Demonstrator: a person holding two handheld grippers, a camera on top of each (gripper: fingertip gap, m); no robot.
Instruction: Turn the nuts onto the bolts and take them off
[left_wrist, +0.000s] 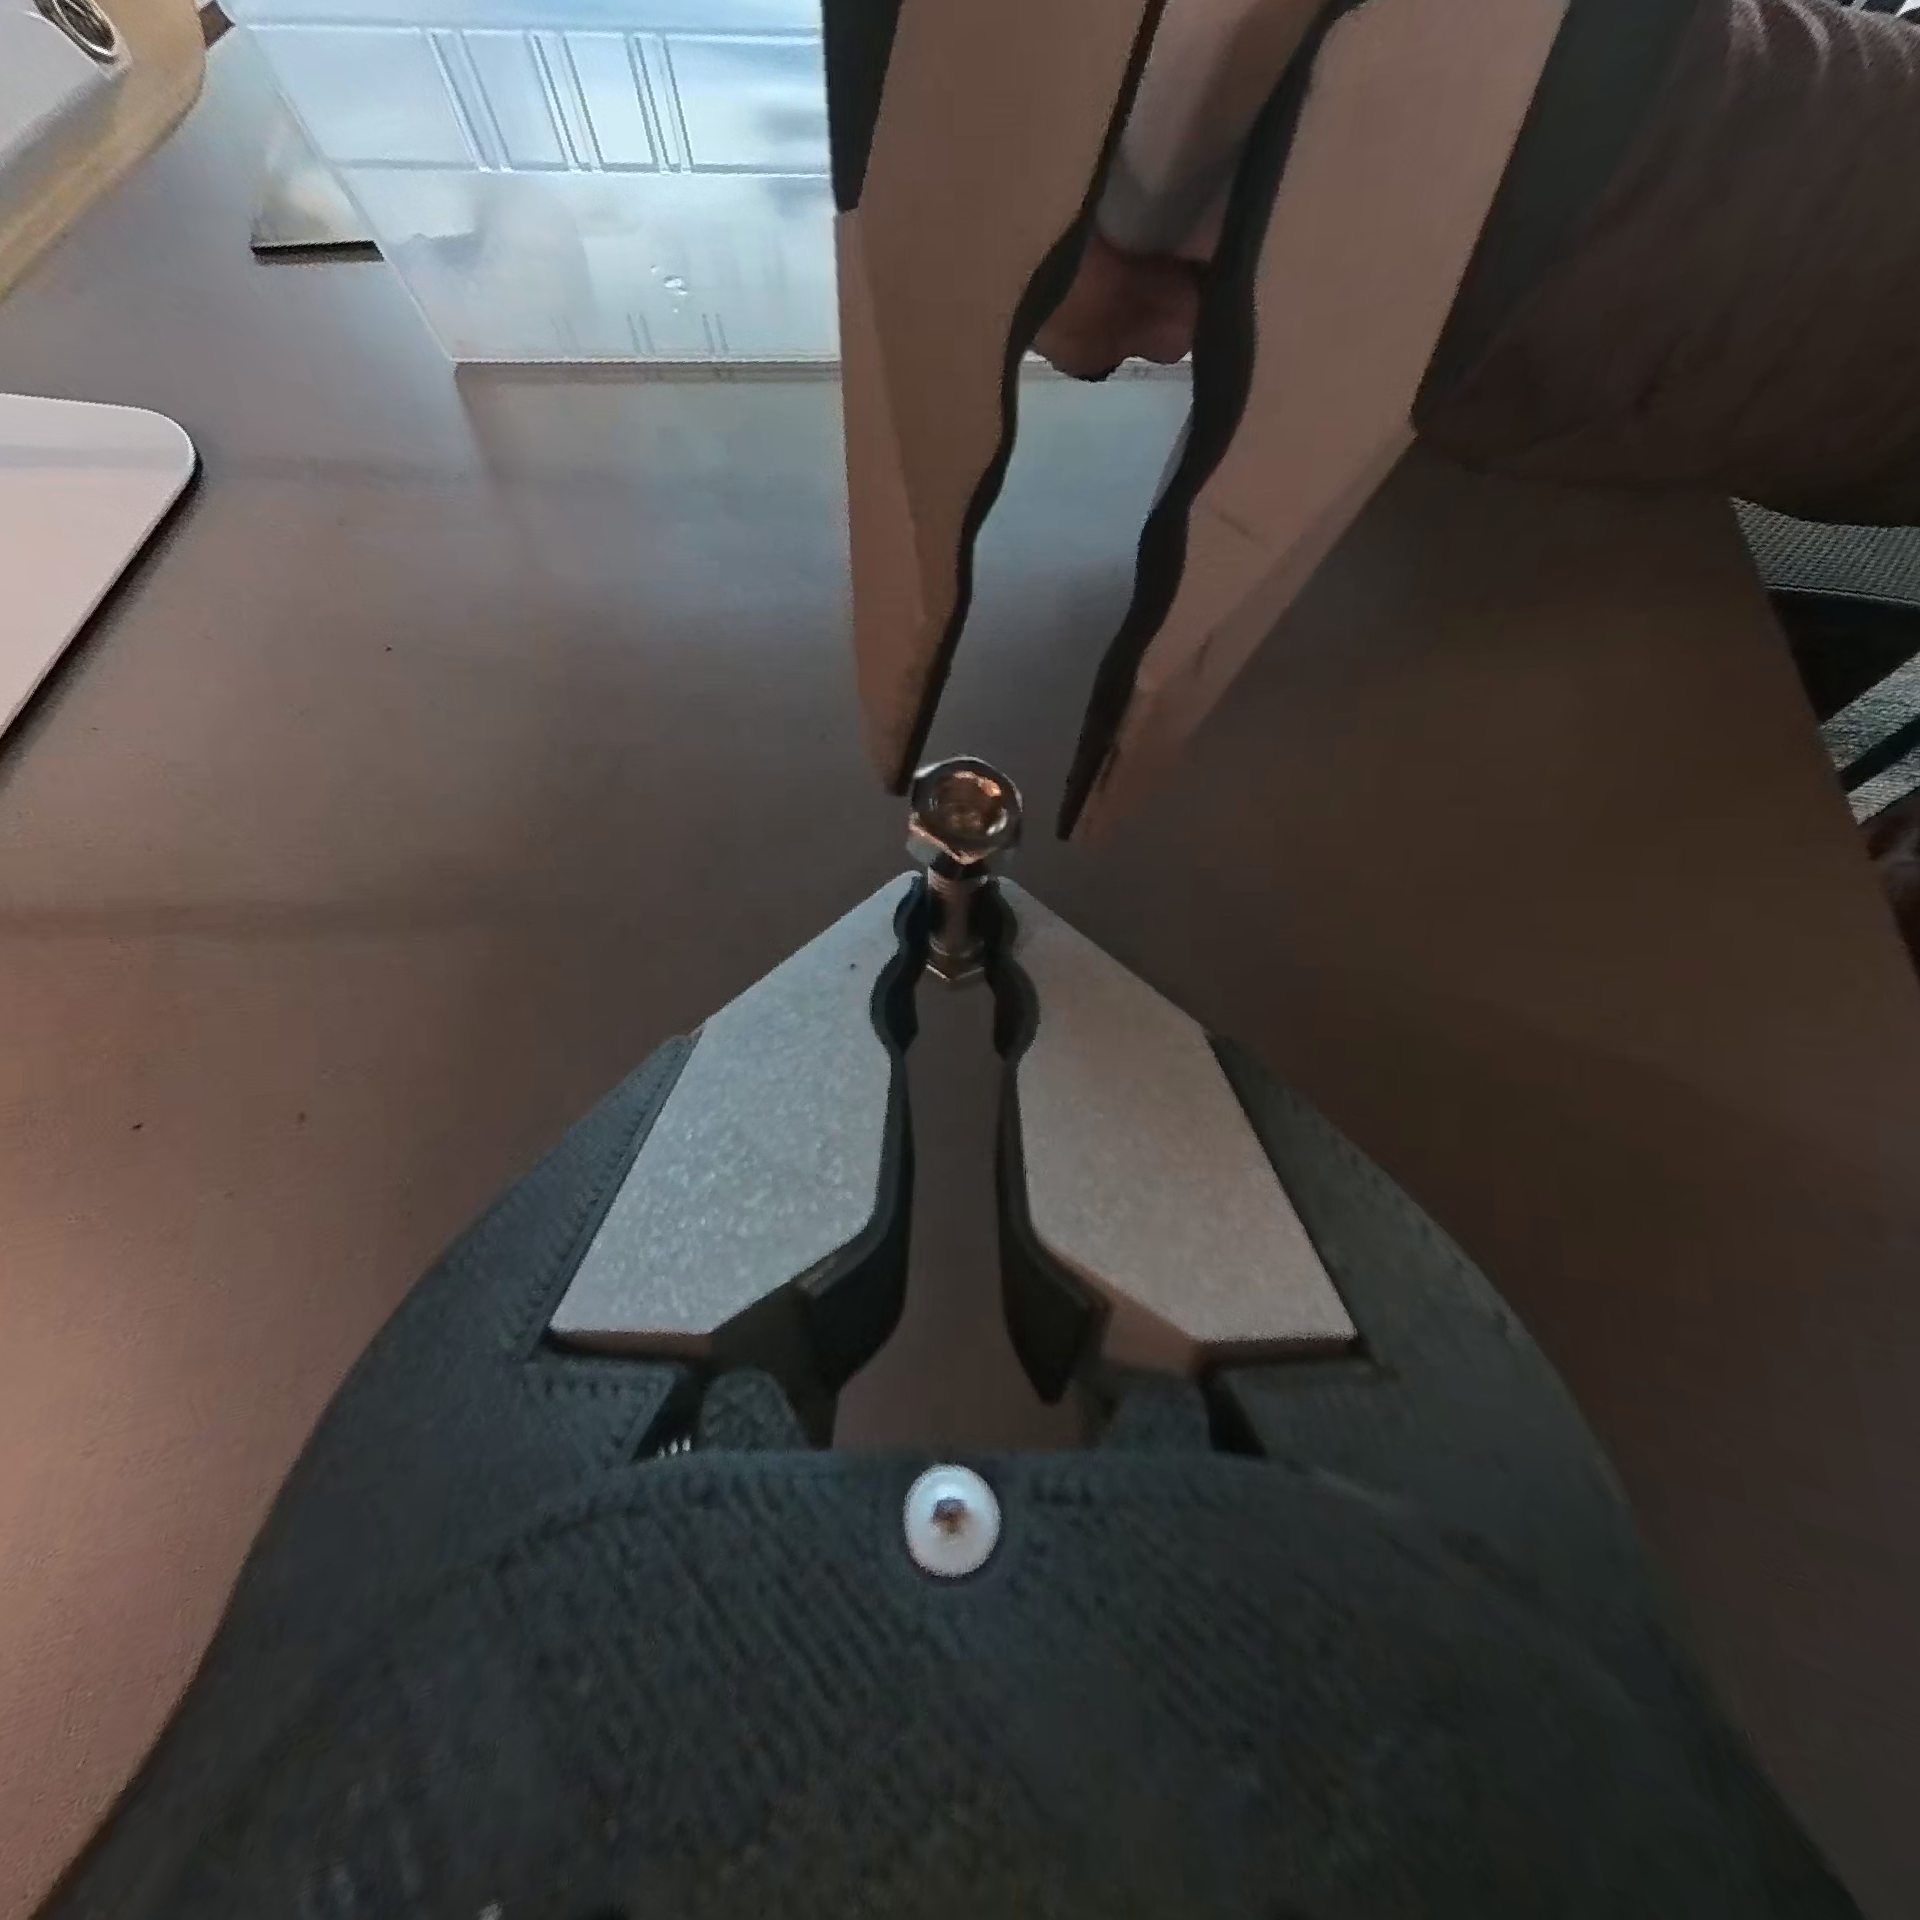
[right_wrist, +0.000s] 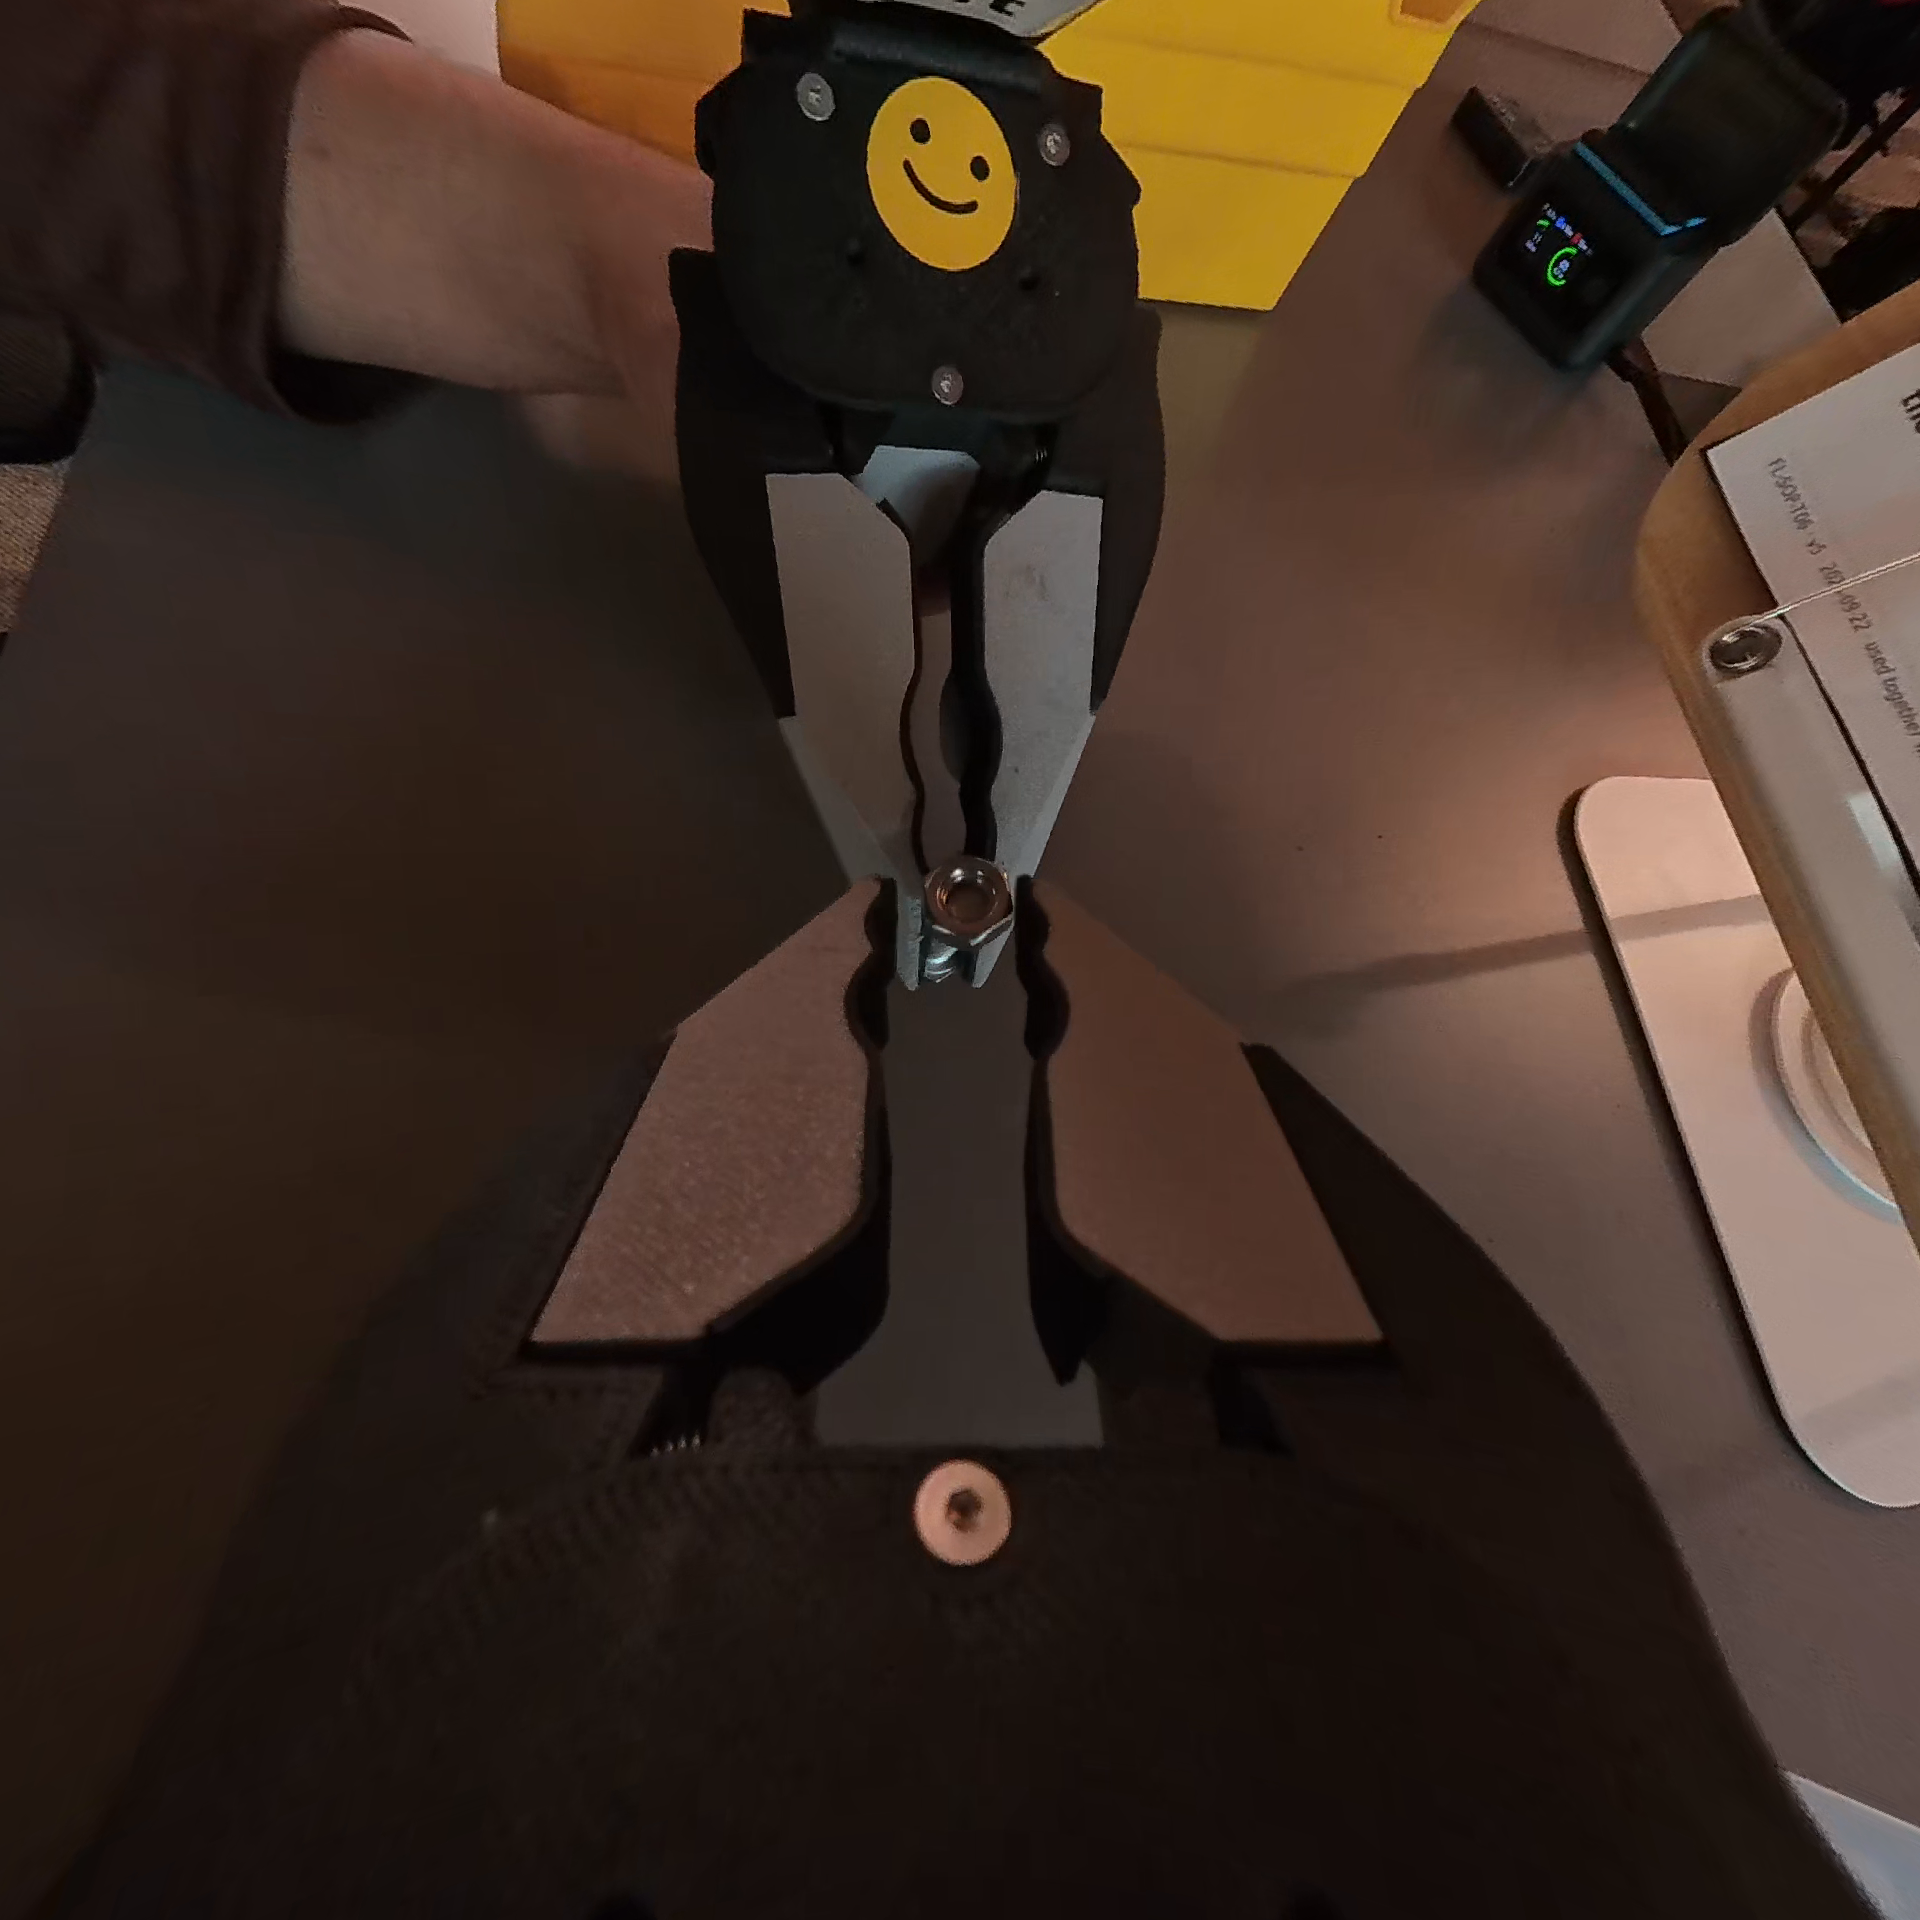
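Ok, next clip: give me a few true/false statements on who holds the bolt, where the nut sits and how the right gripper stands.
1. The left gripper is shut on the bolt. True.
2. The nut lies loose on the table. False: it sits on the bolt's end.
3. The right gripper is clamped on the nut. False: its fingers stand apart on either side of it.
4. The bolt is held above the table. True.

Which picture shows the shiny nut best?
The right wrist view: the nut faces the camera, between the open right tool. The left wrist view shows it atop the bolt, which the left tool grips.
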